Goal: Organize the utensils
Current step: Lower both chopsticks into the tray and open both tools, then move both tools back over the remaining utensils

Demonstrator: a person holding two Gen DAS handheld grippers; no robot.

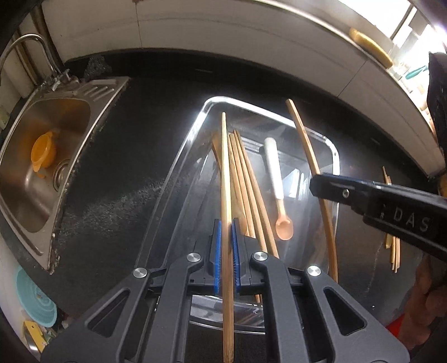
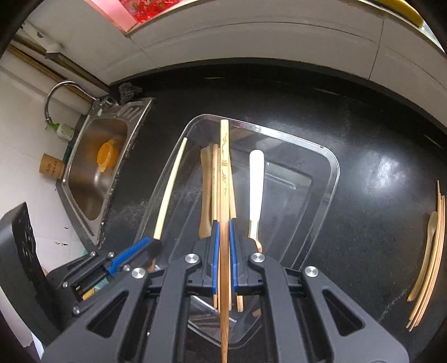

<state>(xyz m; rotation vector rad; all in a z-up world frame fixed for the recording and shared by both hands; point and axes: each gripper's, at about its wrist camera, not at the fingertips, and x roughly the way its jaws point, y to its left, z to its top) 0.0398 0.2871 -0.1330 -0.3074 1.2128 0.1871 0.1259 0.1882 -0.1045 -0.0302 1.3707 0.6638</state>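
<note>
- Over the tray [image 2: 332, 178], both grippers came clenched on chopsticks: left [image 1: 226, 243] on one [image 1: 225, 173], right [image 2: 224, 245] on another [image 2: 224, 173].
- Both chopsticks pointed toward twelve o'clock, probably for lining up with the bundle [image 1: 245, 181].

- A black speckled table [image 2: 363, 156] fills the middle of both views, glossy with pale glare.
- A steel sink [image 1: 42, 156] is set into its left end, with a curved faucet [image 1: 30, 47] behind it and an orange plastic piece [image 1: 42, 152] in the basin.
- White tiled wall [image 2: 251, 42] runs along the back.
- Bright daylight enters through a window [image 1: 419, 25] at upper right.
</note>
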